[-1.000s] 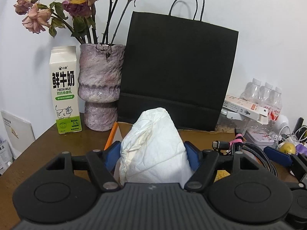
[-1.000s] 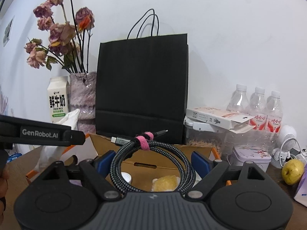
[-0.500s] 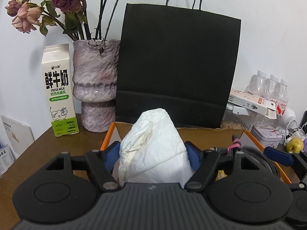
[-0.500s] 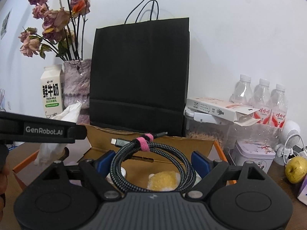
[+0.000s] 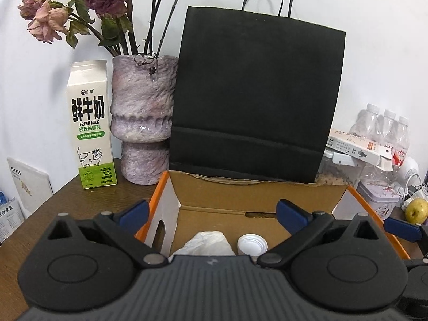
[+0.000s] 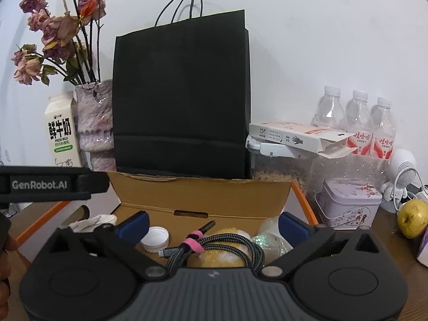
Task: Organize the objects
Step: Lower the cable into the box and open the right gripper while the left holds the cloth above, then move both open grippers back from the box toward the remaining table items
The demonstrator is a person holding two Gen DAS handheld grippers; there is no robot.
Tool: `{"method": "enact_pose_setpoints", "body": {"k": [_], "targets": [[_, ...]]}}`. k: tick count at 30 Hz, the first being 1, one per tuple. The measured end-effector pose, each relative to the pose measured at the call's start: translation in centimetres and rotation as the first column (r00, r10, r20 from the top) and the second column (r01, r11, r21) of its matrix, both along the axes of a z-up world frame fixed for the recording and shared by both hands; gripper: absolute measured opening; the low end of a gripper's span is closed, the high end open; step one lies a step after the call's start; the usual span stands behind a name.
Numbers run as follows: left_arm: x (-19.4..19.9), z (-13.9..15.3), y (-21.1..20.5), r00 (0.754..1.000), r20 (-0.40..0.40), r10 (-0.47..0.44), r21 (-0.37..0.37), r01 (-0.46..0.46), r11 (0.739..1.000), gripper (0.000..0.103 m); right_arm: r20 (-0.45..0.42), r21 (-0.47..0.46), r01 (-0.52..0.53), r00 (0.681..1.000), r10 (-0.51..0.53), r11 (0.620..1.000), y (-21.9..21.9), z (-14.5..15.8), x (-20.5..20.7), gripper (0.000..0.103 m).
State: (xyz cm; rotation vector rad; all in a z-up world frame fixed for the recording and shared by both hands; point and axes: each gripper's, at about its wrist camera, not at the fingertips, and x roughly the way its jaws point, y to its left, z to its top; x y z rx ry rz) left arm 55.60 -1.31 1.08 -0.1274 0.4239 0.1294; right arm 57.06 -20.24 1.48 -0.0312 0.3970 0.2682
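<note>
The lower part of the cardboard box is cut off in both wrist views by the black gripper bodies, so its floor shows only in part. In the left wrist view the crumpled white tissue is half hidden behind the gripper body; only its wrinkled top is seen, lying inside the box just beside a white bottle cap. In the right wrist view the coiled braided cable, bound with a pink strap, lies in the box on top of something yellow which I cannot identify; beside it is a shiny clear wrapping, hard to make out.

The left gripper has just been opening: its blue pads stand wide apart and the tissue lies below them, released. The right gripper has also just been opening, its jaws spread wide, and the cable rests loose in the box, not pressed by the pads.

Behind the box stand a black paper bag, a milk carton and a purple vase of dried roses.
</note>
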Motion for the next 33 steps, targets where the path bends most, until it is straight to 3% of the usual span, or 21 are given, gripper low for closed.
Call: {"method": "enact_pose_setpoints", "body": {"k": [18, 33], "targets": [[-6.6, 2.5, -0.7, 0.991, 0.129, -0.038, 0.0, 0.039, 0.999, 0.103, 0.104, 0.064, 0.003, 0.995, -0.01, 0.998, -2.2, 3.0, -5.9, 0.103], [-13.2, 1.7, 0.2, 0.983, 0.173, -0.055, 0.024, 0.052, 0.998, 0.103, 0.178, 0.09, 0.077, 0.98, -0.092, 0.993, -5.2, 2.6, -13.0, 0.103]]}}
